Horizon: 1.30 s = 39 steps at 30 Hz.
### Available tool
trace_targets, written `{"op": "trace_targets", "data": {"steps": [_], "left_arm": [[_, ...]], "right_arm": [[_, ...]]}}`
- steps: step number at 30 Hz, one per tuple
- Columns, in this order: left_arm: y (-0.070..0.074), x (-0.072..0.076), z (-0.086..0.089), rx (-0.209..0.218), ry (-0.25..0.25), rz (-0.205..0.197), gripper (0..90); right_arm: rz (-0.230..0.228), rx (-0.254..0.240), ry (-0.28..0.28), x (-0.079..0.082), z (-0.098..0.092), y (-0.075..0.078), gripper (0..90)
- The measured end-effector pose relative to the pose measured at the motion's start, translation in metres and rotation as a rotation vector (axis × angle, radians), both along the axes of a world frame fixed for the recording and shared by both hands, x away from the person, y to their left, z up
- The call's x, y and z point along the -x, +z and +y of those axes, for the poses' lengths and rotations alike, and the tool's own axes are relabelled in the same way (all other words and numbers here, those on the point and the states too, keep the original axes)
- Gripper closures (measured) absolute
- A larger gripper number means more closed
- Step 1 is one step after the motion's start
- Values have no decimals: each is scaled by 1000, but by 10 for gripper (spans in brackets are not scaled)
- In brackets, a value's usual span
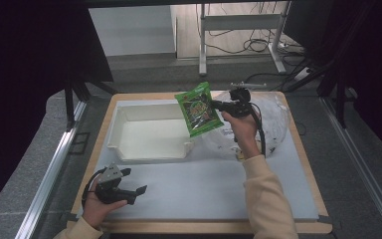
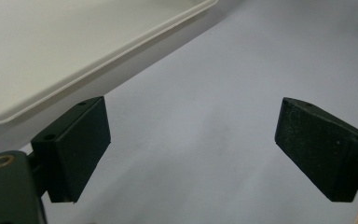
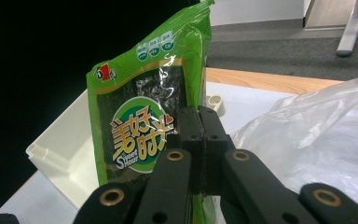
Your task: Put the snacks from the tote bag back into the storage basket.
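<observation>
Black jaws of the left gripper point(image 1: 133, 193) stand wide apart with nothing between them, held low at the near left of the table point(image 1: 298, 209), where the person's left hand point(image 1: 95, 206) cups the tool from below, palm up, its jaws aimed level toward the right. From the left gripper view, the two pads point(image 2: 81, 144) hover over the pale grey mat point(image 2: 214, 116), with the corner of a white tray point(image 2: 98, 42) just beyond them. Farther across the table, a cream sleeve point(image 1: 268, 194) rises from the near edge and the right forearm reaches forward, the right hand point(image 1: 242, 133) lifted above the mat with its wrist cocked so that the right gripper point(image 1: 218, 105) points left. Its jaws are pressed tight together on the edge of a green snack packet point(image 1: 198, 109), which hangs tilted in the air, clear of the table, over the right rim of the white tray. The right gripper view shows the packet point(image 3: 144, 116) upright before the closed jaws, its printed face toward the camera. A crumpled clear plastic bag point(image 1: 273, 114) lies on the table behind and to the right of that hand. Beyond the table's far edge, cables and the legs of a metal frame point(image 1: 238, 35) rest on the floor.
</observation>
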State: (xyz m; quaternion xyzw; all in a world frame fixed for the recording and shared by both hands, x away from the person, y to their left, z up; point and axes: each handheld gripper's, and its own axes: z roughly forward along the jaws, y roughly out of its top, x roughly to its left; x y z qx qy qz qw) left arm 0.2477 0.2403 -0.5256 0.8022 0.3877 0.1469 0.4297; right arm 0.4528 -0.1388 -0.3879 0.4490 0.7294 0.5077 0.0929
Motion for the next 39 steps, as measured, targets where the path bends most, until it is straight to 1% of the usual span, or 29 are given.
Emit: {"op": "trace_targets", "data": {"steps": [9, 16, 17, 19, 23, 30, 39], "left_arm": [[1, 1, 3, 11, -5, -5, 104], [1, 3, 3, 5, -13, -12, 105], [1, 4, 4, 13, -13, -18, 105], [2, 4, 5, 19, -14, -17, 105], [1, 3, 5, 15, -20, -14, 105], [2, 4, 6, 18, -16, -16, 105], [2, 4, 5, 12, -18, -15, 105]], "right_arm": [[5, 7, 22, -1, 14, -4, 900], [7, 6, 29, -4, 21, -7, 900], [9, 6, 33, -4, 23, -8, 900], [14, 7, 40, -5, 28, -9, 900], [21, 10, 50, -7, 37, -11, 900], [28, 11, 63, -8, 49, -14, 900], [29, -1, 73, -7, 57, -16, 900]]}}
